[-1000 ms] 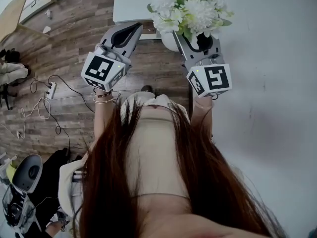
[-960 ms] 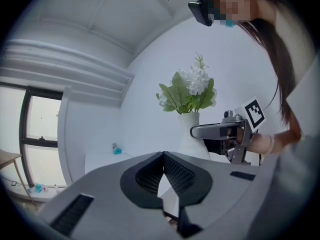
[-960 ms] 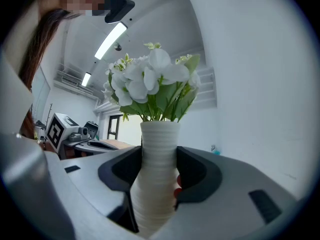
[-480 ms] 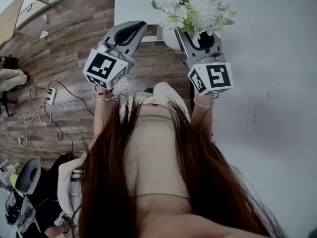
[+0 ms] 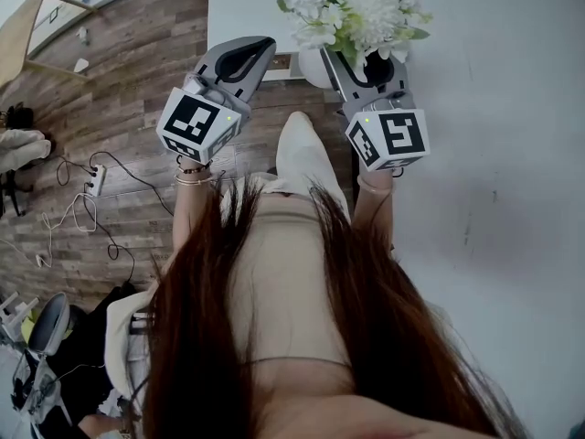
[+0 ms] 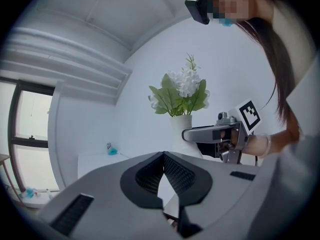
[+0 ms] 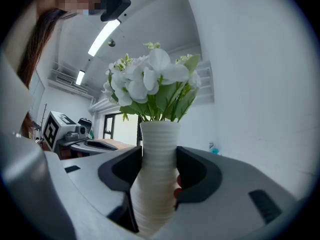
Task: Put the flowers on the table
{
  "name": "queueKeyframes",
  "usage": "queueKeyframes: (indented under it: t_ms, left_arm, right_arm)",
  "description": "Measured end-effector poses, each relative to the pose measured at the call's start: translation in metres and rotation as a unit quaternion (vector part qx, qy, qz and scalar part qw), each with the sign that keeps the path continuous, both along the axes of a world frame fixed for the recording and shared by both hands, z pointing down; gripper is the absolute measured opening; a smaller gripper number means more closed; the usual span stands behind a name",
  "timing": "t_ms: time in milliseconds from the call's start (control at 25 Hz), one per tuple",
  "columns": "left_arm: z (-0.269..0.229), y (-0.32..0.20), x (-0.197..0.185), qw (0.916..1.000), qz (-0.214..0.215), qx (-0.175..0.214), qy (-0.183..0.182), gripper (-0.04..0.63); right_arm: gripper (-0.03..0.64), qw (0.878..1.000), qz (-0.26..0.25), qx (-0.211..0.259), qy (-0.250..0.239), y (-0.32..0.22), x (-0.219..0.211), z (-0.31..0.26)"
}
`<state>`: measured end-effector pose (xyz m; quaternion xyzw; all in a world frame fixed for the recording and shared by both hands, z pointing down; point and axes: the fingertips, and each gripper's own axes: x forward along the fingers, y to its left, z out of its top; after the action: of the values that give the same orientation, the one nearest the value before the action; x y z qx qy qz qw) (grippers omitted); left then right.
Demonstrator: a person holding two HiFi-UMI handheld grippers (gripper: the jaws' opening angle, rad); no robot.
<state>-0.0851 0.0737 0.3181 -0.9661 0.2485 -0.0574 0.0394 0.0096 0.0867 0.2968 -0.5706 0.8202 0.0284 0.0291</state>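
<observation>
Between jaws of right tool (image 7: 158, 173): vase (image 7: 159, 140)

Between the 2 jaws of the right gripper (image 7: 159, 179), touching both: the vase (image 7: 158, 149), flowers (image 7: 150, 81) in it, close by the table's (image 5: 239, 3) near edge. Just left of that, apart from the vase and above the floor (image 5: 119, 99): the left gripper (image 5: 256, 51).

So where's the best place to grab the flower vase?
Grab the white ribbed vase at its slim neck, below the flowers, coming from the side. It stands upright and widens lower down; the right tool clamps it there now.
</observation>
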Motion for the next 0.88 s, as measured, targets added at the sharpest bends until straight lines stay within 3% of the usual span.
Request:
queueKeyframes:
  t_ms: [400, 760, 880]
  left_arm:
    - [-0.010, -0.054, 0.030, 0.9999, 0.005, -0.013, 0.000, 0.003]
    - [-0.040, -0.148, 0.082, 0.9997, -0.012, -0.019, 0.000, 0.003]
    - [-0.056, -0.203, 0.090, 0.9993, -0.023, -0.028, 0.003, 0.003]
  right_arm:
    - [0.235, 1.000, -0.017, -0.012, -0.005, -0.060, 0.018, -0.011]
    - [0.235, 0.999, -0.037, -0.019, -0.007, -0.155, 0.069, -0.040]
    - [0.235, 0.999, -0.045, -0.025, -0.003, -0.211, 0.078, -0.058]
